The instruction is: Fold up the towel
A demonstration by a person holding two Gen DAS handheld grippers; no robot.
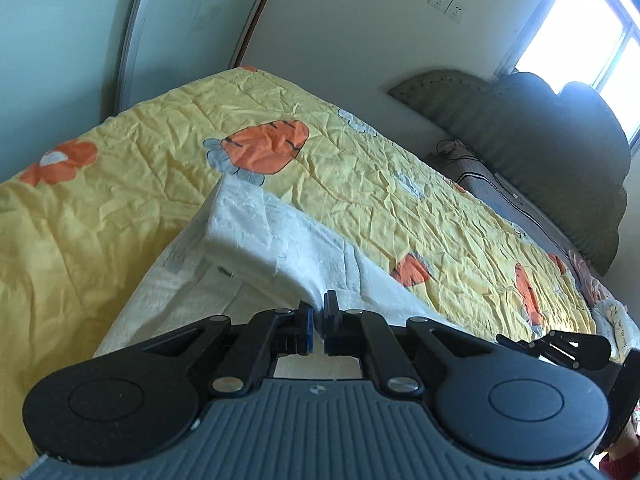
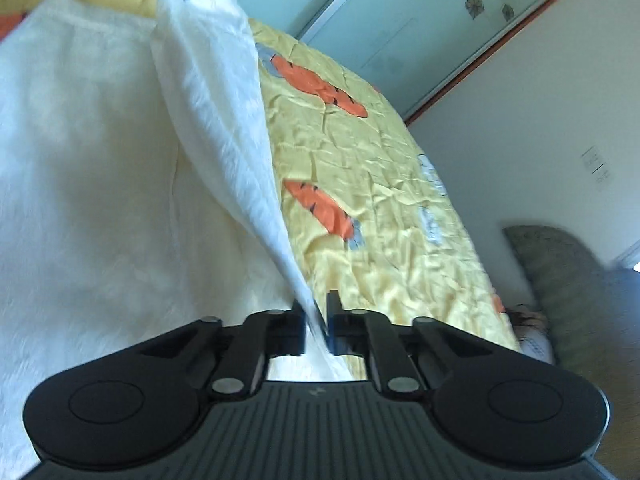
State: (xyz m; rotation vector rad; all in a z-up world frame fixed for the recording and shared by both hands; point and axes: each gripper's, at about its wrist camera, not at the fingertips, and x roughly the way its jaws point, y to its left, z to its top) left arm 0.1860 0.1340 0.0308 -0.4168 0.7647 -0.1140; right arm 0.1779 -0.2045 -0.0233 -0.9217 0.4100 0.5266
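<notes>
Towel [image 1: 256,236], white, lies on the yellow carrot-print quilt [image 1: 400,184] on the bed, near edge lifted. Left tongs [image 1: 319,322] clamped on one raised corner, right tongs [image 2: 318,322] clamped on another. Cloth hangs taut between them; the far part rests flat. Green headboard [image 1: 560,152] at far right.

No readable text shows anywhere; script on a cloth [image 1: 622,326] is too small to make out.

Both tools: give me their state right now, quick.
Left tool: closed on the white towel's edge.
Right tool: closed on the same towel, lifted off the yellow bedspread.
</notes>
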